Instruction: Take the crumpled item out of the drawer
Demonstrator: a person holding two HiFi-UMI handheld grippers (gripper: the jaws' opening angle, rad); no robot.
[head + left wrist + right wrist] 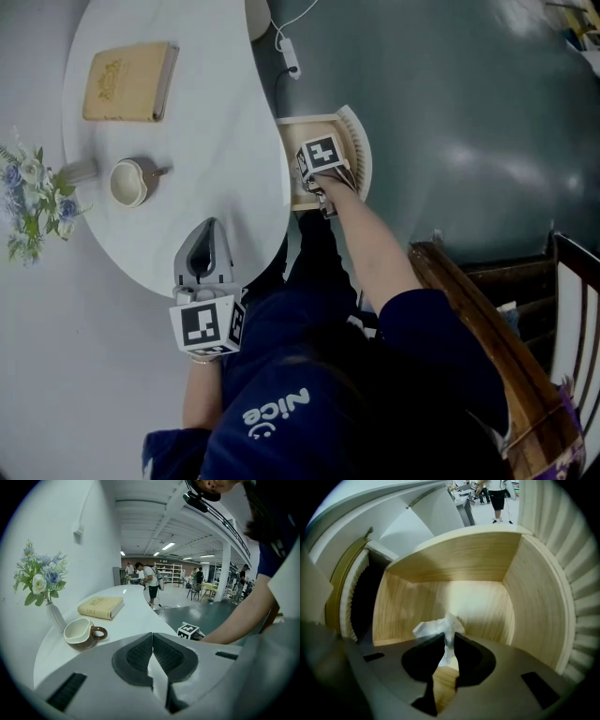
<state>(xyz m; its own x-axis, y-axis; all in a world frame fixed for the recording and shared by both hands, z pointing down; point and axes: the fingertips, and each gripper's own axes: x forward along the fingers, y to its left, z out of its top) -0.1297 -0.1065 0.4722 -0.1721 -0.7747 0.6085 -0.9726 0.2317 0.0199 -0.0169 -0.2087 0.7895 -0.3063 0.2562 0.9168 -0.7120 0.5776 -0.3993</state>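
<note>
the open drawer [459,559], pale wood with a curved, ribbed front, holds the crumpled item [433,627], a thin, white, wrinkled wad. the right gripper [449,641] reaches in, its jaws pinching that wad. the left gripper [152,651] has its jaws pressed together over the smooth white worktop [136,620].

1. Left gripper [152,644]: jaws together, pads touching, nothing between them. Tilted slightly down, held close to the torso.
2. Right gripper [447,639]: jaws nearly closed, pinching the crumpled item [433,627], which bulges past the tips.
3. Right arm [375,244]: stretched forward, pointing the tool steeply down.
</note>
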